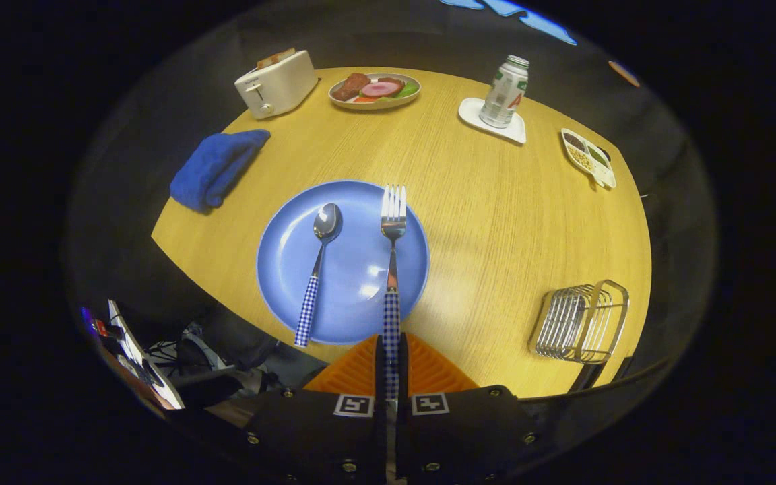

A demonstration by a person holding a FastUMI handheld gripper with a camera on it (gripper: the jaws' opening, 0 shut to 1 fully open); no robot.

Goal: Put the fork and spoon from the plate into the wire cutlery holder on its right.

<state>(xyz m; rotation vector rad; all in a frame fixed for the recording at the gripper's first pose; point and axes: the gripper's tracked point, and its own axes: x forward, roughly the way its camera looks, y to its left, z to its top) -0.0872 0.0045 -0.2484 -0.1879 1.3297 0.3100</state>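
A blue plate [354,269] lies on the wooden table just ahead of my fingers. On its left half rests a spoon [320,259] with a blue-checked handle hanging over the near rim. A matching fork [393,269] points away from me across the plate's right half. My gripper [391,367] is shut on the fork's checked handle, with both orange fingers [354,370] pressed against it. The wire cutlery holder [580,323] stands to the right of the plate near the table's near edge, with nothing in it.
A folded blue cloth [216,168] lies left beyond the plate. Farther back stand a white toaster [277,84], a plate of food [374,91], a can on a white coaster [504,94] and a small divided dish [587,156]. Cables and gear [159,357] lie below the table's left edge.
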